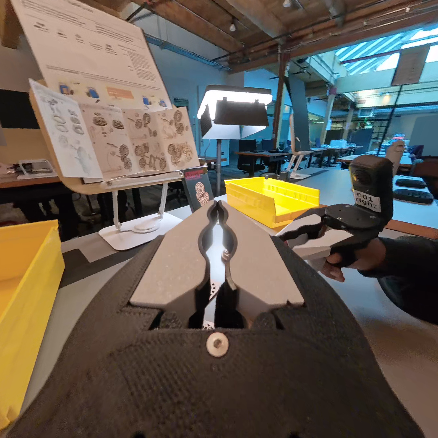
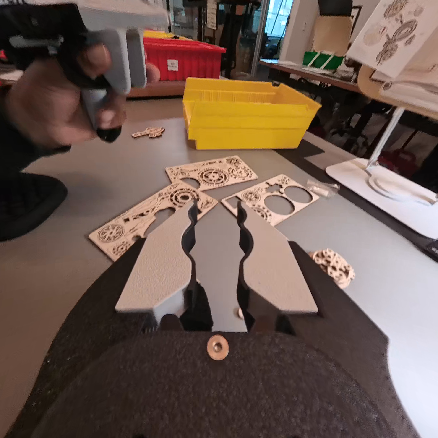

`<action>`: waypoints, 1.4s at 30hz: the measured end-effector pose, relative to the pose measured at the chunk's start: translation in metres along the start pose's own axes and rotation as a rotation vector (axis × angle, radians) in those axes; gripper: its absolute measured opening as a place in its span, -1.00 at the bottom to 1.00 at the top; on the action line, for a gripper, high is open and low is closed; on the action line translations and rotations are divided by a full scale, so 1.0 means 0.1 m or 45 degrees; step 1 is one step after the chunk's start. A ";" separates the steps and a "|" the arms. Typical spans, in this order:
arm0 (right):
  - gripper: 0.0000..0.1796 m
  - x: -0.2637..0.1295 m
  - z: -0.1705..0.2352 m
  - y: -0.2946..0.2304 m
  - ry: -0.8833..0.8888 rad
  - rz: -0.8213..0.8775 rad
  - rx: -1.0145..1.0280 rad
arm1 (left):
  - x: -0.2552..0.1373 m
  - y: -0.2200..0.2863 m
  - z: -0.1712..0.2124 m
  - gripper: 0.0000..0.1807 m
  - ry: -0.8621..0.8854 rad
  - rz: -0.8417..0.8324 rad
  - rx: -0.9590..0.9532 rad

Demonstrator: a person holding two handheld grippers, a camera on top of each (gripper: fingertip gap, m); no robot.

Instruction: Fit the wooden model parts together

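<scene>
Three flat pale wooden sheets lie on the grey table, laser-cut with gears: the nearest sheet (image 2: 151,213) angled, with empty cut-outs; the far sheet (image 2: 211,172) just behind it, their corners touching or overlapping; the right sheet (image 2: 272,199) with two large round holes where parts were removed. A small loose wooden piece (image 2: 148,132) lies flat well beyond them. A part-built gear cluster (image 2: 334,267) sits on the table at near right.

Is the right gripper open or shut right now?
Open: the right gripper shows bare table between its spread fingers, gripping nothing.
</scene>
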State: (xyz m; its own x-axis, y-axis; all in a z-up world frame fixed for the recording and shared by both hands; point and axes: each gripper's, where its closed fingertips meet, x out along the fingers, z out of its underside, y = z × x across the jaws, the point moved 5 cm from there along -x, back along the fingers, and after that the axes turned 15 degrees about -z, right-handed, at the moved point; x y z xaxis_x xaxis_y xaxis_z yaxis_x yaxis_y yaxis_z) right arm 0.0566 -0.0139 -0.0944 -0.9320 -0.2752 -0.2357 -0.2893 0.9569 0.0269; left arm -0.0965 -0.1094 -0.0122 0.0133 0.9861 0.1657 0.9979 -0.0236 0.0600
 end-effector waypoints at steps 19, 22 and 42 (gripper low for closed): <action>-0.69 0.24 0.32 0.03 -0.174 -0.061 0.128 | -0.05 -0.26 0.39 -1.00 -0.192 -0.006 0.043; -0.64 0.39 0.35 -0.04 -0.340 -0.126 0.148 | 0.03 -0.32 0.40 -0.98 -0.250 -0.026 0.034; -0.83 1.09 0.51 -0.14 -1.010 -0.298 0.181 | -0.07 -0.50 0.89 -0.91 -0.509 0.001 0.107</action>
State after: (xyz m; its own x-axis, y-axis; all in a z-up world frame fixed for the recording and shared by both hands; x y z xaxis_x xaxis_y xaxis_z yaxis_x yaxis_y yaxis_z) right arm -0.0297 -0.0522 -0.1700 -0.4058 -0.3717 -0.8350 -0.3765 0.9004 -0.2178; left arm -0.1411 -0.1003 -0.1044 0.0209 0.9727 -0.2309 0.9993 -0.0272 -0.0237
